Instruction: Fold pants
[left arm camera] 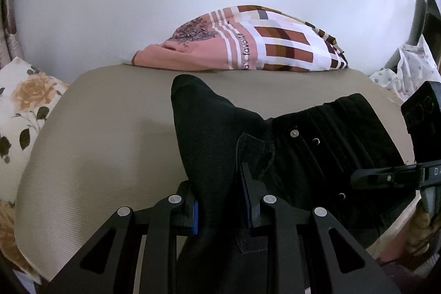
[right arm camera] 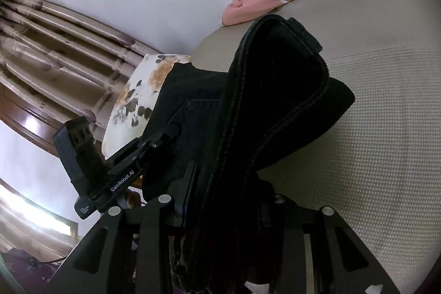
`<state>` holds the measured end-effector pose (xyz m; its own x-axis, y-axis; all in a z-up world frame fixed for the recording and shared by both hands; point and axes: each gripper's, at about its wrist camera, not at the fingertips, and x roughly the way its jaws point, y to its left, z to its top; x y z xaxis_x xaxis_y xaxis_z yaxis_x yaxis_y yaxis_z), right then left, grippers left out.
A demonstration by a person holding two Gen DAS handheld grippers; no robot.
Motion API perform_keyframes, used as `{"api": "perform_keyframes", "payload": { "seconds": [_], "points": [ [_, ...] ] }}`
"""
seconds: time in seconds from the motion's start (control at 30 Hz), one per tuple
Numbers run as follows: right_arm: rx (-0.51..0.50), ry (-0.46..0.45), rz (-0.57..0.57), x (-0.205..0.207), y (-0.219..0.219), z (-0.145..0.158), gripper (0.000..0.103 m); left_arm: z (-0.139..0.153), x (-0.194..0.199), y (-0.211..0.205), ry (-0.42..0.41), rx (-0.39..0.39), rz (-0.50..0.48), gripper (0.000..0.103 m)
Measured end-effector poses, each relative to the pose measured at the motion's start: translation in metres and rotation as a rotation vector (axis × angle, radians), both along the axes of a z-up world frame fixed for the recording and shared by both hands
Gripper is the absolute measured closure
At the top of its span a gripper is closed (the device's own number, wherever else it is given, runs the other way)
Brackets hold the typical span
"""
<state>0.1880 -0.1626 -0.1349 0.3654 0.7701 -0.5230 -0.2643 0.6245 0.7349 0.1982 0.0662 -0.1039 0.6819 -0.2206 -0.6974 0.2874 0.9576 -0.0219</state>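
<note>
The black pants [left arm camera: 317, 145] lie bunched on a beige bed sheet [left arm camera: 104, 145], with metal snaps showing near the waistband. My left gripper [left arm camera: 220, 200] is shut on a fold of the black pants fabric that rises between its blue-padded fingers [left arm camera: 195, 216]. My right gripper [right arm camera: 228, 200] is shut on the thick seamed waistband of the pants [right arm camera: 275, 101] and holds it up off the bed. The left gripper also shows in the right wrist view [right arm camera: 165, 137], pinching the pants at the left. The right gripper shows at the right edge of the left wrist view [left arm camera: 358, 178].
A pink and brown checked pillow [left arm camera: 248, 43] lies at the far edge of the bed against a white wall. A floral pillow [left arm camera: 22, 112] lies at the left. Curtains [right arm camera: 55, 46] hang at the left. A dotted white cloth [left arm camera: 405, 73] lies at the right.
</note>
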Motion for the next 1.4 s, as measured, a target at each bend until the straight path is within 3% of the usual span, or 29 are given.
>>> {"api": "perform_keyframes", "payload": {
  "seconds": [0.8, 1.4],
  "points": [
    [0.016, -0.011, 0.014, 0.010, 0.015, -0.001, 0.071, 0.000, 0.018, 0.007, -0.048, 0.084, 0.036, 0.079],
    [0.025, -0.013, 0.027, 0.036, 0.031, -0.003, 0.071, -0.005, 0.057, 0.032, -0.034, 0.063, 0.087, 0.079]
  ]
}}
